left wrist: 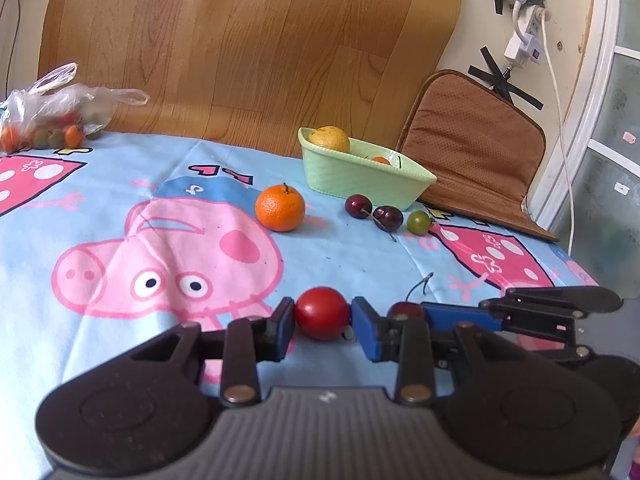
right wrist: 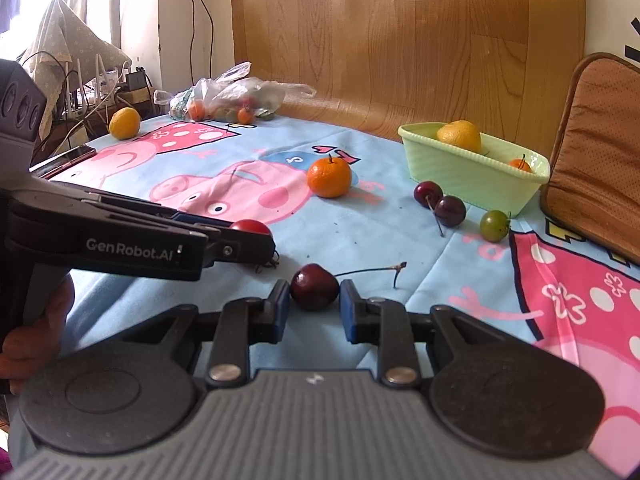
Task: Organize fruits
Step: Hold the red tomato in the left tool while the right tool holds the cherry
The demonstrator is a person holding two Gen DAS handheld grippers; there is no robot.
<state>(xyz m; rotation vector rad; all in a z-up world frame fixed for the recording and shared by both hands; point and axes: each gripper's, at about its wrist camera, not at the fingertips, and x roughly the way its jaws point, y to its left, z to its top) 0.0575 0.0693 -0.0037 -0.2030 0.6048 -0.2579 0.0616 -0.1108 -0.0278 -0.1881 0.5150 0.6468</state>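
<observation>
Since the green basket (right wrist: 472, 172) at the tabletop's far right edge already holds a yellow citrus (right wrist: 459, 135), loose fruit is presumably bound there. Near edge: left hand-held gripper (left wrist: 323, 320) is clamped on a red tomato (left wrist: 322, 313); right hand-held gripper (right wrist: 314, 304) grips a dark cherry (right wrist: 314, 286). Second basket fruit mostly hidden by the rim; plastic bag (right wrist: 236, 96) contents indistinct.
</observation>
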